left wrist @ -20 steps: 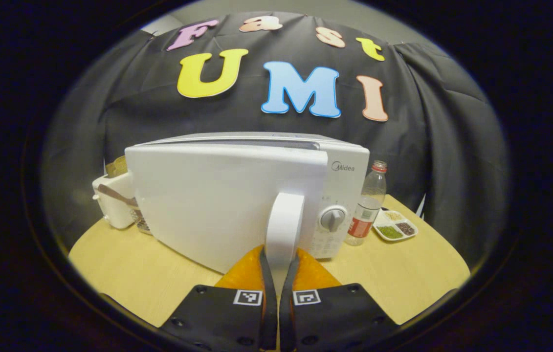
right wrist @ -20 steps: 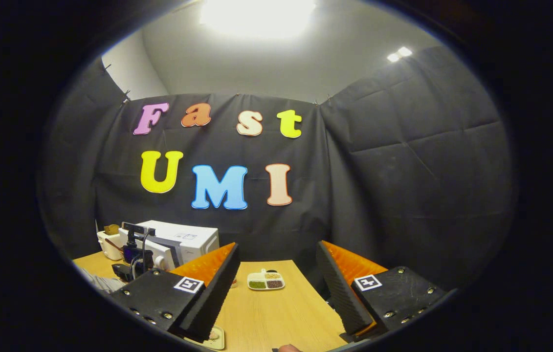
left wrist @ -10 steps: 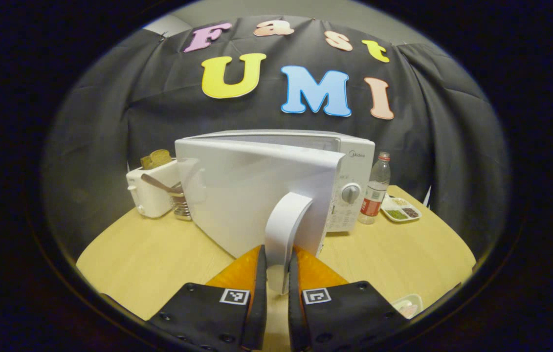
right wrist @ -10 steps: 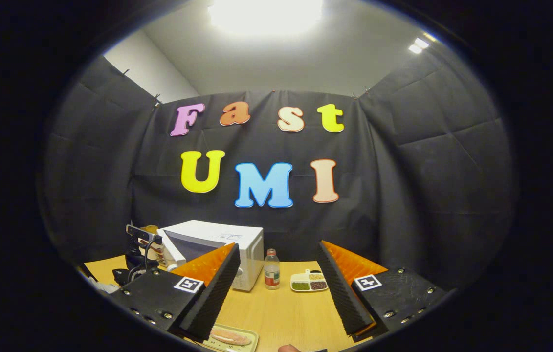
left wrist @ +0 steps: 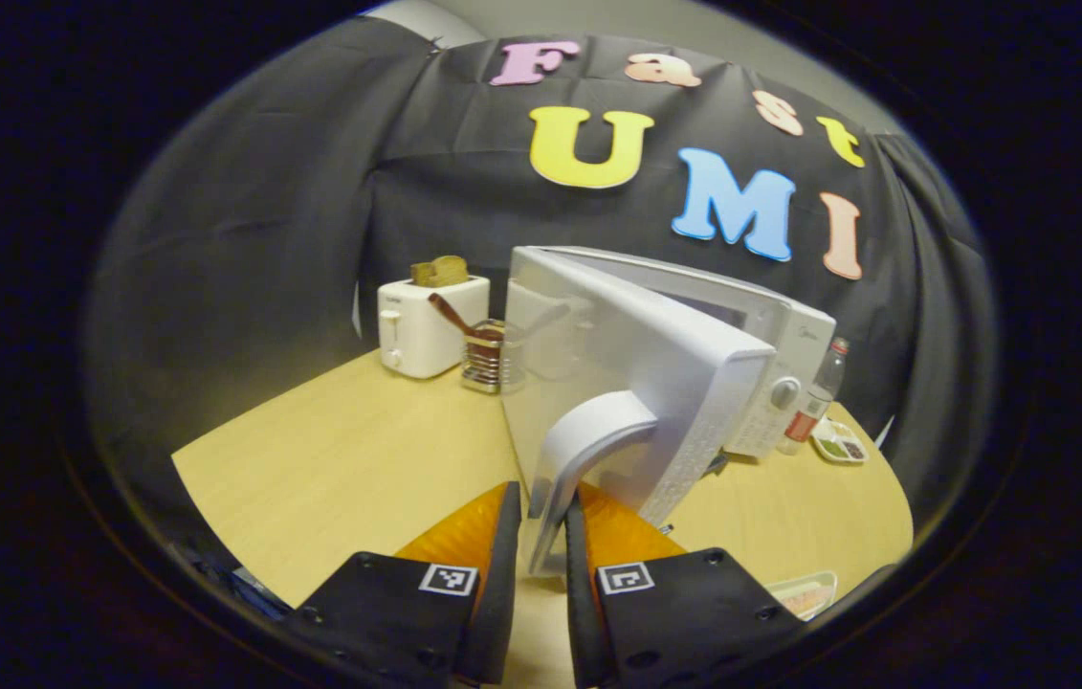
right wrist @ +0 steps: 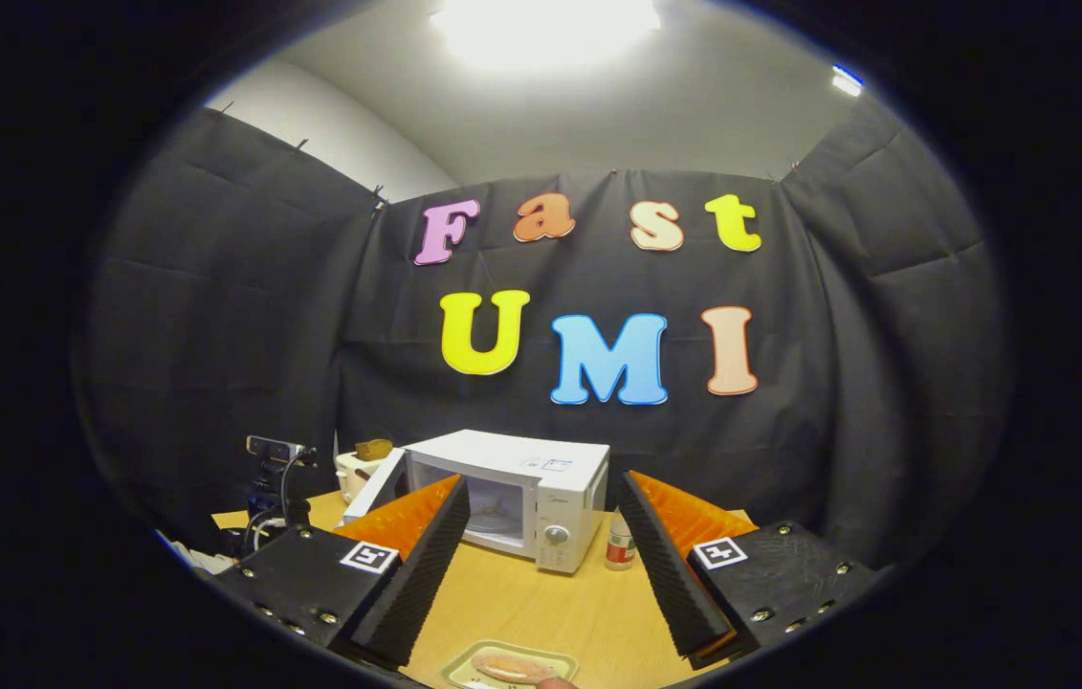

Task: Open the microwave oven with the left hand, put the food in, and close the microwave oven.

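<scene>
The left gripper [left wrist: 536,536] is clamped on the white door handle [left wrist: 588,440] of the microwave oven [right wrist: 507,498], whose door [left wrist: 617,383] stands swung well open. The right gripper [right wrist: 541,565] hangs with its fingers wide apart and empty above the tray of food [right wrist: 507,667] on the table [right wrist: 550,612]. Since the handle curves, the grip could slip off it if pulled at an angle, letting the door swing back into the tray's path.

You are working in a booth walled with black cloth [right wrist: 847,383], hung in creased panels. Behind it, at 10 o'clock in the right gripper view, stands a plain white wall [right wrist: 330,134]. A bright ceiling light [right wrist: 545,19] glares at 12 o'clock. The light wooden table [left wrist: 330,469] spans the lower area.
</scene>
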Action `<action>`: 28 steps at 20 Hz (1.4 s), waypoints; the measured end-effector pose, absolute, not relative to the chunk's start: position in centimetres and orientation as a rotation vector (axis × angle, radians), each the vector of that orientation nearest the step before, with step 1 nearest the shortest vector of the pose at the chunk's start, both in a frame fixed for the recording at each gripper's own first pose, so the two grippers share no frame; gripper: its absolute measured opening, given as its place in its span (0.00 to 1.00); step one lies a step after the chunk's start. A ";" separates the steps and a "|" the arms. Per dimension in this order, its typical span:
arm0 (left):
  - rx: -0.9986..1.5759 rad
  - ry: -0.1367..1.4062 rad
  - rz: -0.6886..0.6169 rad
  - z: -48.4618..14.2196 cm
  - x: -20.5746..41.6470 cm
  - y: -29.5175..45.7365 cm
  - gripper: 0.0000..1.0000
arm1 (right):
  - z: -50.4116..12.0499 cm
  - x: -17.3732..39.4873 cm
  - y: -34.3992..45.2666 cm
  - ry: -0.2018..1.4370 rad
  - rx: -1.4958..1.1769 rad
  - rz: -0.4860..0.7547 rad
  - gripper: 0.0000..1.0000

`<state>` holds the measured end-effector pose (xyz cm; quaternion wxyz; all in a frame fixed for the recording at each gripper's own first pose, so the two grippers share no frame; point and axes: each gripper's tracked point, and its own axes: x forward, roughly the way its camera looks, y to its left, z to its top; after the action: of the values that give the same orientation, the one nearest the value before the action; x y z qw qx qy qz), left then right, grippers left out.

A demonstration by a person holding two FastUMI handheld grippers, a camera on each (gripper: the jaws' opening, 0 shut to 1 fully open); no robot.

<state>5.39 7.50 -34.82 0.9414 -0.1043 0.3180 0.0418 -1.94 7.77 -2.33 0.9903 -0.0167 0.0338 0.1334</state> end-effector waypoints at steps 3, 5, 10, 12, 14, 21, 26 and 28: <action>-0.205 0.663 0.069 -35.0 4.8 9.0 0.26 | -2.4 -1.9 10.0 0.071 -0.020 0.309 0.96; -0.204 0.669 0.061 -35.0 4.6 10.1 0.29 | -2.4 -2.1 11.4 0.069 -0.018 0.330 0.96; -0.204 0.685 0.041 -35.5 4.5 12.1 0.73 | -2.5 -2.4 14.1 0.054 -0.041 0.351 0.96; -0.193 0.693 0.016 -35.6 4.4 12.8 0.75 | -2.7 -2.2 14.8 0.058 -0.040 0.337 0.96; -0.193 0.697 -0.006 -35.6 4.4 13.6 0.77 | -3.1 -2.2 15.7 0.069 -0.034 0.325 0.96; -0.177 0.694 -0.120 -36.3 4.9 17.7 0.79 | -4.2 -2.1 17.2 0.104 -0.035 0.284 0.96; -0.187 0.723 -0.144 -37.0 5.3 21.7 0.90 | -4.1 -2.1 18.5 0.110 -0.063 0.291 0.96; -0.181 0.733 -0.167 -36.7 4.9 21.2 0.93 | -4.1 -2.0 18.8 0.114 -0.076 0.292 0.96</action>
<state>4.88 21.23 -36.70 0.9262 -0.0882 0.3574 -0.0815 -1.95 18.78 -4.14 0.9870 -0.0380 0.0569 0.1456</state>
